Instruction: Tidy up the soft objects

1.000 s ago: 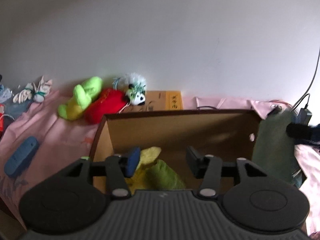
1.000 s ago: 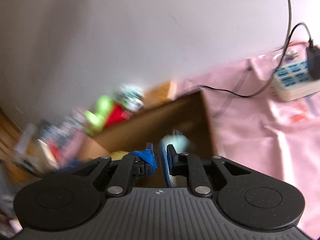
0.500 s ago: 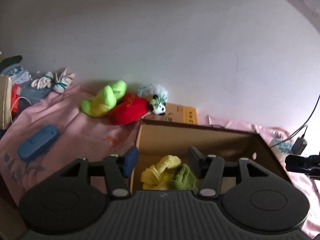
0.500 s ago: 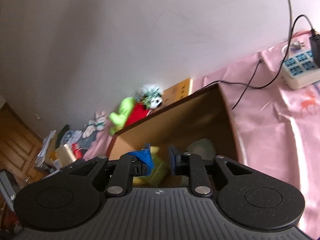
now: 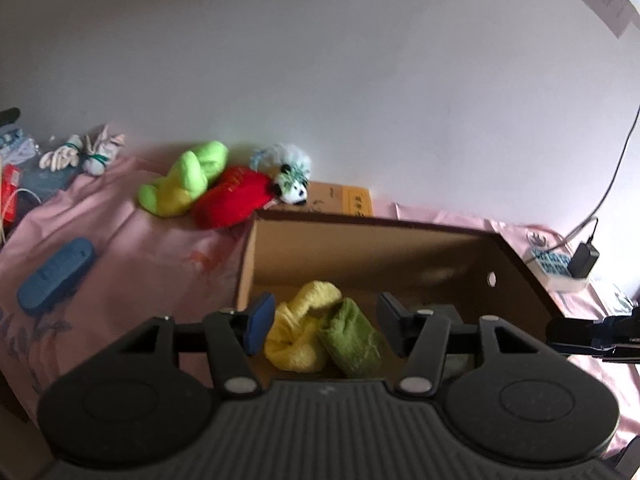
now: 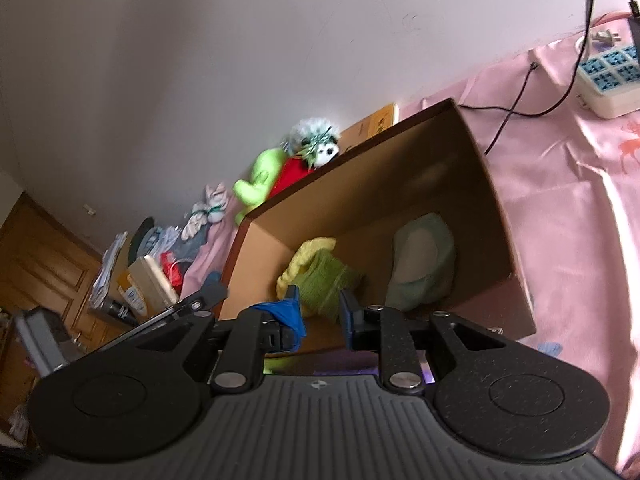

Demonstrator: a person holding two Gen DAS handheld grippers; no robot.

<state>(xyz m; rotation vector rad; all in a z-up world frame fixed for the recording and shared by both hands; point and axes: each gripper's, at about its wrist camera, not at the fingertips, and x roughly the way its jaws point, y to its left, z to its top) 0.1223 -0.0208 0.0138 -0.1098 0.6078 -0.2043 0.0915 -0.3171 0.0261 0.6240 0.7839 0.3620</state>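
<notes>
An open cardboard box (image 5: pixel 400 240) (image 6: pixel 400 184) stands on the pink bedspread. Inside lie a yellow rolled cloth (image 5: pixel 296 328) (image 6: pixel 308 250), a green rolled cloth (image 5: pixel 352 340) (image 6: pixel 326 280) and a grey-green soft item (image 6: pixel 420 264). My left gripper (image 5: pixel 326 322) is open and empty above the box's near edge. My right gripper (image 6: pixel 320 312) is open and empty, raised above the box's near side. A lime plush (image 5: pixel 184 178), a red plush (image 5: pixel 236 200) and a panda plush (image 5: pixel 292 184) lie behind the box by the wall.
A blue case (image 5: pixel 56 276) lies on the bedspread at left. Tied white gloves (image 5: pixel 84 152) lie further left. A power strip (image 6: pixel 608 72) with cables sits at right. A cluttered bedside table (image 6: pixel 132 276) stands left of the bed. A yellow book (image 5: pixel 344 200) lies behind the box.
The right gripper let the grey-green item drop into the box, opened and drew back. The left gripper rose and pulled back from the box.
</notes>
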